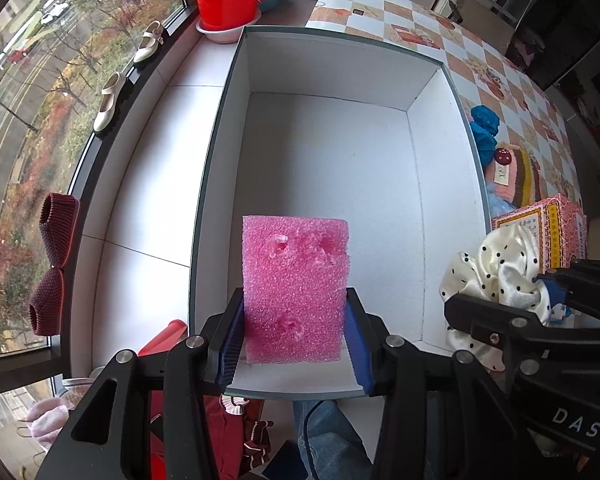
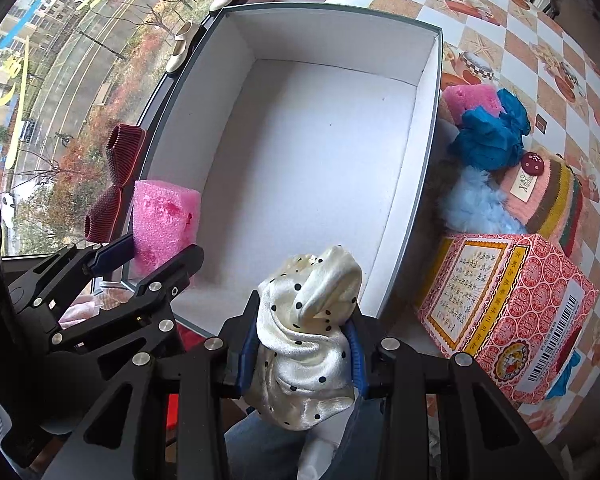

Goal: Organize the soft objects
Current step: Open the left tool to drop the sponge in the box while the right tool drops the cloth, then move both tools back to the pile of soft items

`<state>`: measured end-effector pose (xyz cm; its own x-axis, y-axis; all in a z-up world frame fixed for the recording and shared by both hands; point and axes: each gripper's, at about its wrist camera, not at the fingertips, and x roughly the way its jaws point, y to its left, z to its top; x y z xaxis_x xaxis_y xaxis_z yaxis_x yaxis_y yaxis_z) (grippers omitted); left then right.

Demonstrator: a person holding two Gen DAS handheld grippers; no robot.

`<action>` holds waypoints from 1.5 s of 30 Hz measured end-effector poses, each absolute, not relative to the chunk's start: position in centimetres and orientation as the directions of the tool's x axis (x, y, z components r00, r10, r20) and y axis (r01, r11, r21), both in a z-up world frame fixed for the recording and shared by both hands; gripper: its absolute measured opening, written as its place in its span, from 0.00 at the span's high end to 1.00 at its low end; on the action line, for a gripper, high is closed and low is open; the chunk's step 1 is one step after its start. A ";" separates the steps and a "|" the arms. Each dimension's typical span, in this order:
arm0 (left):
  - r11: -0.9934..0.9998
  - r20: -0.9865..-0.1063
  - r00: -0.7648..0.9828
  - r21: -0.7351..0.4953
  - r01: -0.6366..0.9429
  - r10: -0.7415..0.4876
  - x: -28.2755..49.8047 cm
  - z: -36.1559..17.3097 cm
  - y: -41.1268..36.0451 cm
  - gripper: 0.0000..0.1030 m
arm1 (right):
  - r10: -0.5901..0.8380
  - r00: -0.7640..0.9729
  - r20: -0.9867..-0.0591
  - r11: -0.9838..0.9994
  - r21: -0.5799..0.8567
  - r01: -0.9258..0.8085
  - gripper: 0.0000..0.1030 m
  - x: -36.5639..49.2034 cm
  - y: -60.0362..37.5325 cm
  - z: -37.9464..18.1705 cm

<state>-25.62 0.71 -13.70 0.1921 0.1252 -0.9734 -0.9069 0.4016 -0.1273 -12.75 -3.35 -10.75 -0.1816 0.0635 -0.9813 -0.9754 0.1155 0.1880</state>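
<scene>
Left claw (image 1: 296, 332) pinches the pink sponge (image 1: 295, 280) upright, white box (image 1: 440, 200) floor directly below; right claw (image 2: 304, 344) alongside, nearer the rim, pinches the dotted cloth (image 2: 308, 340).

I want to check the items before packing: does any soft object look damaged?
Yes. The pink sponge, held in the left gripper over the white box, has three torn pits in its face. The dotted cloth looks only crumpled.
</scene>
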 end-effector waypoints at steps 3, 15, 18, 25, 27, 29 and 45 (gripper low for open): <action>0.403 -0.973 0.190 -0.123 -0.907 0.130 -25.6 -13.7 0.8 0.52 | 0.064 -0.181 -0.981 0.114 0.188 -0.976 0.63 -12.8 -3.2 -10.8; 0.358 -0.980 0.144 -0.087 -0.930 0.136 -26.5 -14.2 1.6 0.27 | 0.066 -0.175 -0.982 0.124 0.182 -0.976 0.37 -12.4 -3.1 -10.9; 0.334 -0.978 0.179 -0.134 -0.933 0.108 -27.0 -14.3 1.8 0.17 | 0.083 -0.173 -0.982 0.143 0.183 -0.973 0.19 -11.5 -3.2 -10.5; 0.301 -0.964 0.242 -0.199 -0.933 0.114 -27.1 -12.8 2.0 0.15 | 0.185 -0.234 -0.954 0.173 0.266 -0.948 0.01 -10.4 -3.5 -8.0; 0.299 -0.960 0.260 -0.218 -0.929 0.107 -27.1 -12.3 2.2 0.13 | 0.212 -0.243 -0.947 0.176 0.281 -0.943 0.01 -10.1 -3.6 -7.1; 0.306 -0.957 0.270 -0.228 -0.924 0.102 -27.0 -11.8 2.4 0.01 | 0.235 -0.249 -0.940 0.179 0.293 -0.939 0.01 -9.9 -3.5 -6.1; 0.468 -0.933 0.355 -0.293 -0.834 0.048 -18.3 -5.9 2.0 0.00 | 0.427 -0.189 -0.884 0.388 0.368 -0.845 0.01 0.3 -10.6 0.1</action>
<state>-18.27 2.01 -5.92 0.3554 0.0481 -0.9335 -0.8338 0.4677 -0.2934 0.29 -10.58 0.10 -0.1885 0.4272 -0.8843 -0.8450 0.3883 0.3677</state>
